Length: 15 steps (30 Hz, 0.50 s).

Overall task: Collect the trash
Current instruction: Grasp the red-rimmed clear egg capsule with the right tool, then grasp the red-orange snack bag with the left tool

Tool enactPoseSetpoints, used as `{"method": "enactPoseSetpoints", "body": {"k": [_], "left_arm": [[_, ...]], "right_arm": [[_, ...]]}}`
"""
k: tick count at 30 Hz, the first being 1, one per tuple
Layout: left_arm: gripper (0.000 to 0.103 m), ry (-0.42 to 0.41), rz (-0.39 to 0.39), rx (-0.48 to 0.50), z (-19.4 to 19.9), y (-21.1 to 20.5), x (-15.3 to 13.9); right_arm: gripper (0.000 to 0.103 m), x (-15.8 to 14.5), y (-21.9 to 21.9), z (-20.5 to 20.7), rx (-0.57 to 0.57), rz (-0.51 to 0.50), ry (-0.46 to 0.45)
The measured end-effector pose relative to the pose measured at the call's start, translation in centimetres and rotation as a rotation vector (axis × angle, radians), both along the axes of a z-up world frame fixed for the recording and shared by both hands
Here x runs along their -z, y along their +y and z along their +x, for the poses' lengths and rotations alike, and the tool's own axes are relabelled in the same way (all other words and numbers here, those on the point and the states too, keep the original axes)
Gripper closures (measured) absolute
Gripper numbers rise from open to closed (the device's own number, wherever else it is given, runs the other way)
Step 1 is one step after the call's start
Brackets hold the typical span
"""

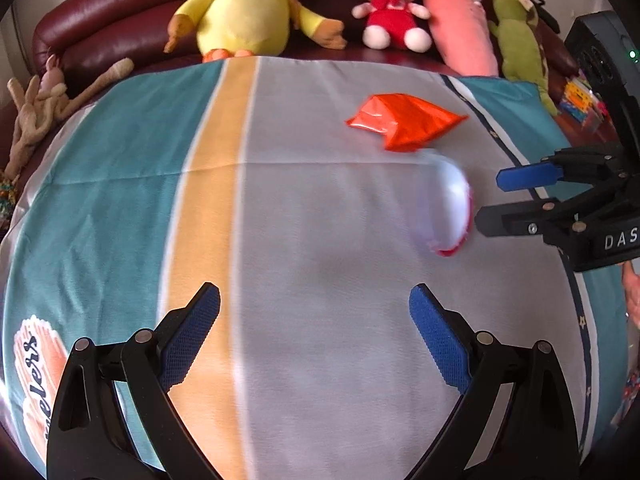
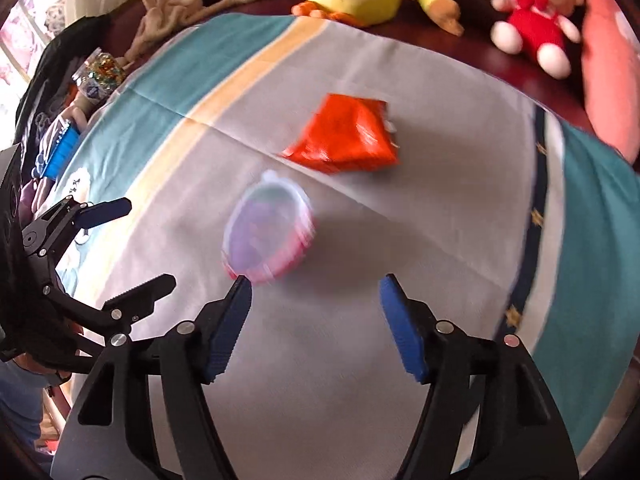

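Blue-padded fingers of the right tool (image 2: 316, 292) stand apart in the foreground of the right wrist view, with nothing between them. Just beyond its left fingertip lies a small plastic cup (image 2: 269, 229) with a clear lid and a red rim, tipped on its side and blurred, on the grey band of the striped cloth (image 2: 440, 240) that covers the tabletop. Whether that fingertip touches the cup cannot be told. An orange wrapper (image 2: 344, 136) lies just past the cup, apart from it.

Judging from this, the step in hand is picking up the cup as trash, and no grip is made yet. The next move calls for bringing the cup squarely between the pads and closing across its round wall; a light cup on its side may roll away.

From the left wrist view, the left tool (image 1: 314, 300) hangs over bare cloth, fingers wide apart and empty, tilted steeply down. The right tool (image 1: 486, 200) comes in from the right edge, fingertips just beside the cup (image 1: 444, 208). Plush toys (image 1: 390, 8) sit on a dark red sofa (image 1: 100, 20) behind.
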<state>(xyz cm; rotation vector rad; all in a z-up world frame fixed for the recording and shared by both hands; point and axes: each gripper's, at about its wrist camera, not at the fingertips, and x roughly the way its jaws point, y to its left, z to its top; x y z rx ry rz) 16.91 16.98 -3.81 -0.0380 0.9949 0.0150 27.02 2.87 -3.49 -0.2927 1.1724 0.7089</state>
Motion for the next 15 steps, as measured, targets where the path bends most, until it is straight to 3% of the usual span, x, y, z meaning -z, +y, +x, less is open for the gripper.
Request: {"method": "enactPoseSetpoints", "body": {"k": [11, 14, 15], "left_arm": [[0.007, 0.016, -0.012, -0.046, 0.6, 2.5, 0.7], [0.007, 0.018, -0.010, -0.035, 0.9, 2.1, 1.0], [0.007, 0.018, -0.013, -0.031, 1.1, 1.9, 1.0]], "right_arm": [[0.035, 2.5, 2.9, 2.7, 0.055, 0.028, 0.074], [0.050, 2.6, 3.0, 2.9, 0.060, -0.001, 0.043], [0.050, 2.6, 2.9, 2.9, 0.058, 0.006, 0.050]]}}
